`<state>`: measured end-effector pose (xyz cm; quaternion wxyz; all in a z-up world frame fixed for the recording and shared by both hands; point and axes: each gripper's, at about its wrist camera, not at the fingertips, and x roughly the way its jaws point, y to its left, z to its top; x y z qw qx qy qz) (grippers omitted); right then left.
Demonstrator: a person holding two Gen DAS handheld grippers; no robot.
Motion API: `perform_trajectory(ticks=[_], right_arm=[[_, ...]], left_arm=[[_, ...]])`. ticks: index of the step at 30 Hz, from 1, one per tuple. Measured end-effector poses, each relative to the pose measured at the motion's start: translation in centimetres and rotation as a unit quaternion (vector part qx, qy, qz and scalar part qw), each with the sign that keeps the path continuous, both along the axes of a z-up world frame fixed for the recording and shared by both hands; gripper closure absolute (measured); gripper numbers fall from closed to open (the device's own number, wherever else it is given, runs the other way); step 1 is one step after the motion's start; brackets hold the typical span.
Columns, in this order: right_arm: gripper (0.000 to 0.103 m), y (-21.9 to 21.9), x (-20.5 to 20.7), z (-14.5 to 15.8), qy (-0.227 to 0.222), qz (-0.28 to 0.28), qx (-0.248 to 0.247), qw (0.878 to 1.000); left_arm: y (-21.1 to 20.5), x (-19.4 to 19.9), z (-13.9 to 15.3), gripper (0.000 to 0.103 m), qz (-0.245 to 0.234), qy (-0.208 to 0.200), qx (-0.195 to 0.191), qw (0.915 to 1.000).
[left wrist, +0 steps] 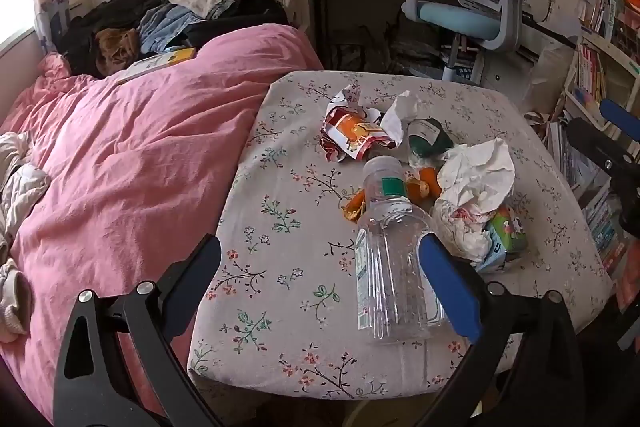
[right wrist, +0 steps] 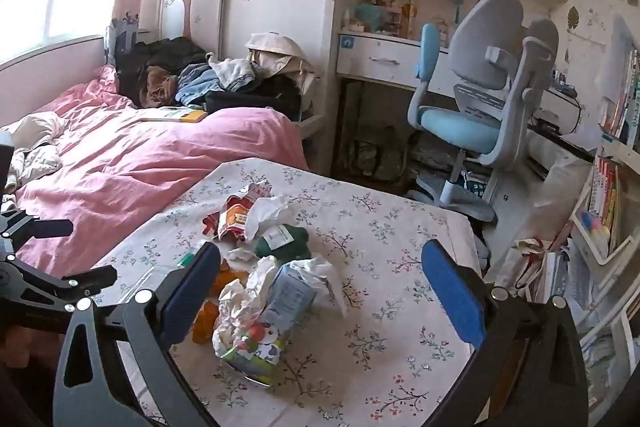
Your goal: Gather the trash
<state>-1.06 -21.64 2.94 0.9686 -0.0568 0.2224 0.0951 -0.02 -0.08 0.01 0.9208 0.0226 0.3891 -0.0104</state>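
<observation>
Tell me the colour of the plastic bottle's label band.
Green, on the clear plastic bottle; the left wrist view shows it best.

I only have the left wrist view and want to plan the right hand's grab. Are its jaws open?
Observer: Yes. The right gripper stands wide open and holds nothing.
Operator: What is nearest to it?
Observer: The carton, just ahead between the two fingers, untouched.
Operator: Is it buried?
Observer: No. Its blue side shows whole here, with tissue bunched on its left.
</observation>
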Motion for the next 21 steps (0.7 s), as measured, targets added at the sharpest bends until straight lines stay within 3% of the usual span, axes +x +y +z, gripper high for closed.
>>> perform_trajectory(ticks=[8, 15, 20, 21], right_arm=[[0.006, -0.3, -0.3, 0.8, -0.004, -0.002, 0.001, 1.000], [0.006, -0.5, 0.4, 0.5, 0.005, -0.014, -0.001, 1.000], [0.006, -0.6, 0.4, 0.3, 0.007, -0.019, -0.004, 1.000], [0.006, -0.6, 0.4, 0.2, 0.007, -0.020, -0.005, 1.000]], left_arm=[[0.2, 0.1, 0.2, 0.007, 0.001, -0.007, 0.005, 1.0000], [0.7, -0.9, 1.5, 0.007, 0.026, -0.079, -0.005, 0.9965], [1.5, -0.7, 2.1, 0.007, 0.040, -0.092, -0.009, 0.9949], [1.3, -0.7, 1.9, 0.007, 0.037, -0.066, 0.004, 0.9971]])
